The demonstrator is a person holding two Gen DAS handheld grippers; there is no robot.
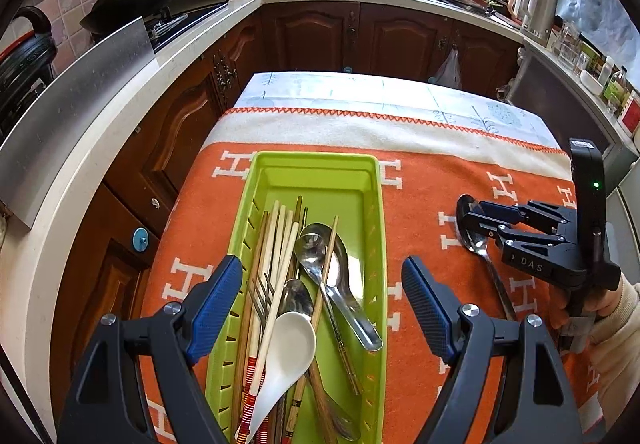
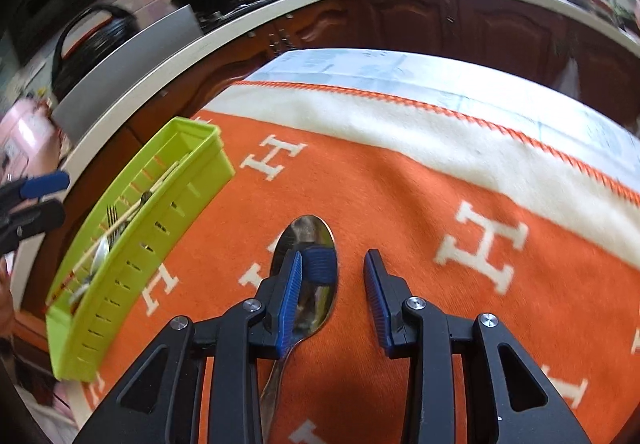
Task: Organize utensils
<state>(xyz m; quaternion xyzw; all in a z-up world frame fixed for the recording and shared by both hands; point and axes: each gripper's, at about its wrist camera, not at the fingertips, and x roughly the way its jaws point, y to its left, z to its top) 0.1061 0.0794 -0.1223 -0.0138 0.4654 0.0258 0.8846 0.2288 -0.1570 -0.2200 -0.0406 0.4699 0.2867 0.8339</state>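
Note:
A green slotted tray point(image 1: 316, 159) lies lengthwise on the orange blanket. It holds several chopsticks, a fork, metal spoons and a white ceramic spoon point(image 1: 286, 344). My left gripper point(image 1: 322, 296) hangs open above the tray's near half, nothing between its fingers. To the right a metal spoon point(image 1: 498, 284) lies flat on the blanket. My right gripper point(image 1: 478, 222) sits low over its bowl. In the right wrist view the spoon point(image 2: 312, 232) lies under the left finger point(image 2: 292, 284). That gripper point(image 2: 332, 276) is open, its gap over bare blanket. The tray point(image 2: 168, 219) and left gripper point(image 2: 36, 195) show at far left.
The orange blanket with white H letters point(image 1: 420, 183) covers a small table with drops at its left and far sides. A hand in a cream sleeve point(image 1: 608, 320) holds the right gripper. Wooden cabinets, a stove with a wok point(image 1: 132, 3) and a sink counter ring the table.

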